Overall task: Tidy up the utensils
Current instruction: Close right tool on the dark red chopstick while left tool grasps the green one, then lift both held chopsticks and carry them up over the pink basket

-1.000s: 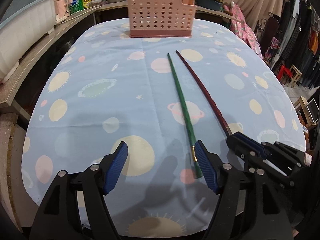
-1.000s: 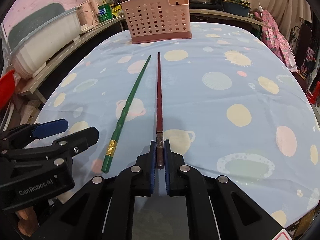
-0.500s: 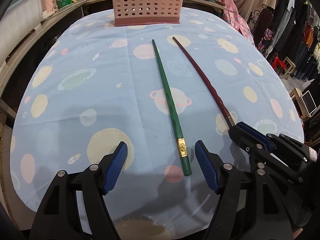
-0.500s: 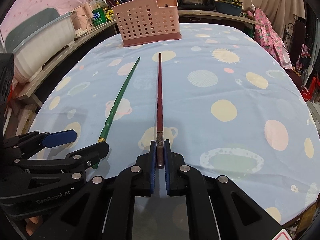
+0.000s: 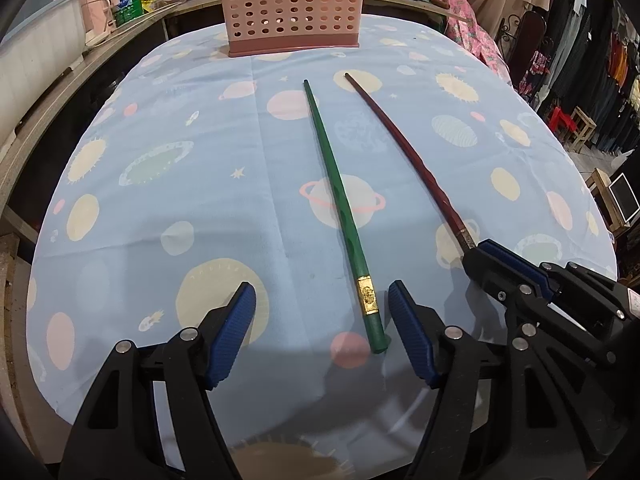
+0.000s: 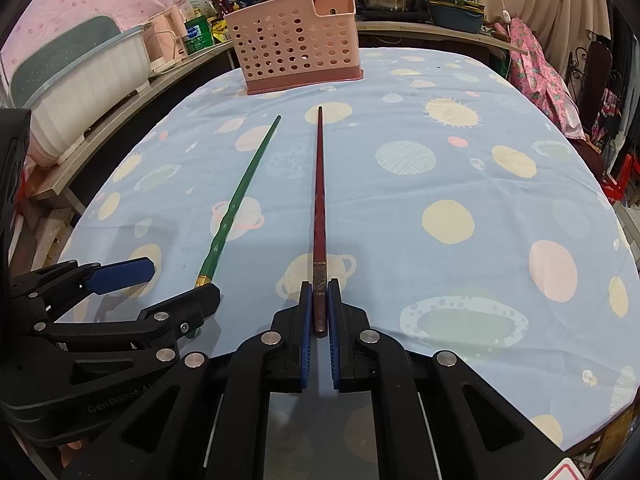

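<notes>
both chopsticks at pickup; none stowed yet.
right tongs (image 6: 319, 312) pinch the red chopstick (image 6: 319, 200) at the desk's near edge; left tongs (image 5: 322, 332) spread around the green chopstick (image 5: 340, 208). pink basket (image 5: 294, 4) waits at the far edge.

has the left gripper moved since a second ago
Yes. In the left wrist view the pink utensil basket and green chopstick now sit nearer, so the open left gripper has advanced toward the basket.

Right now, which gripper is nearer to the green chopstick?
Left. The left gripper is open around the green chopstick's thick end; the right gripper holds the red chopstick beside it.
</notes>
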The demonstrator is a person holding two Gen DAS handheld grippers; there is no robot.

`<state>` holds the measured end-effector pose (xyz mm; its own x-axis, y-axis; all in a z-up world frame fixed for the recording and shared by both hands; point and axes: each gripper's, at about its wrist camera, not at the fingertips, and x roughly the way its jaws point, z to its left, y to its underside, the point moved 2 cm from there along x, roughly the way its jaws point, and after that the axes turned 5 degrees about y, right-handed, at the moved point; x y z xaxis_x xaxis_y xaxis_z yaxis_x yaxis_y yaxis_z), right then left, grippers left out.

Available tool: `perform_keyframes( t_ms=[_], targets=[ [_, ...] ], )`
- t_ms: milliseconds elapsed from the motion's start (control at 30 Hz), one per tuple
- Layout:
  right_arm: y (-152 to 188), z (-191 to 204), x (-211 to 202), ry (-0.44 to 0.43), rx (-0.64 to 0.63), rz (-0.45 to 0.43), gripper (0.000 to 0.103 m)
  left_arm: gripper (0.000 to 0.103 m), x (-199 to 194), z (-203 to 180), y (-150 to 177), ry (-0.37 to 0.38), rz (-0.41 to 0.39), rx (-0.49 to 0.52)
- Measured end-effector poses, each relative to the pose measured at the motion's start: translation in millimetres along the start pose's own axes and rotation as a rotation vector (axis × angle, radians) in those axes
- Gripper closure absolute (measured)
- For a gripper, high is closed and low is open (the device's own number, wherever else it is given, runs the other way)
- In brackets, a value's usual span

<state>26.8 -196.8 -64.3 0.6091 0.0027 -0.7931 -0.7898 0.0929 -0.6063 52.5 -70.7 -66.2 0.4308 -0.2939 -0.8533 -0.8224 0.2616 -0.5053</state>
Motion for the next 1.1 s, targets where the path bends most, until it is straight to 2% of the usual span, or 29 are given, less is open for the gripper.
perform_keyframes(
  t_ms=[133, 233, 333, 400, 500, 800, 1100],
  targets=[
    [-0.1, 0.4, -0.2, 0.003, -0.004, -0.001, 0.096, 0.041, -0.2, -0.1, 0.4, -0.009, -0.003, 0.005],
    [-0.2, 0.4, -0.3, 0.004, -0.005, 0.0, 0.096, 0.052, -1.8, 1.5, 0.4, -0.009, -0.009, 0.0],
    [-0.3, 0.9, -0.3, 0.005, -0.007, 0.0, 0.096, 0.067, -2.8, 2.3, 0.0, -0.007, -0.014, -0.001],
    [-0.8, 1.0, -0.4, 0.006, -0.011, 0.001, 0.096, 0.083, -3.3, 2.6, -0.5, -0.002, -0.014, 0.0],
    [-1.5, 1.6, 0.0, 0.006, -0.017, 0.005, 0.096, 0.096, -3.4, 2.5, -1.2, 0.016, -0.009, 0.001],
    [-6.1, 2.6, -1.8, -0.02, -0.017, 0.018, 0.096, 0.096, -10.3, 3.2, -5.3, 0.02, -0.012, -0.005],
    [-26.2, 4.3, -19.4, -0.049, -0.012, -0.032, 0.096, 0.096, -32.3, 10.8, -24.3, 0.0, -0.067, -0.035]
  ],
)
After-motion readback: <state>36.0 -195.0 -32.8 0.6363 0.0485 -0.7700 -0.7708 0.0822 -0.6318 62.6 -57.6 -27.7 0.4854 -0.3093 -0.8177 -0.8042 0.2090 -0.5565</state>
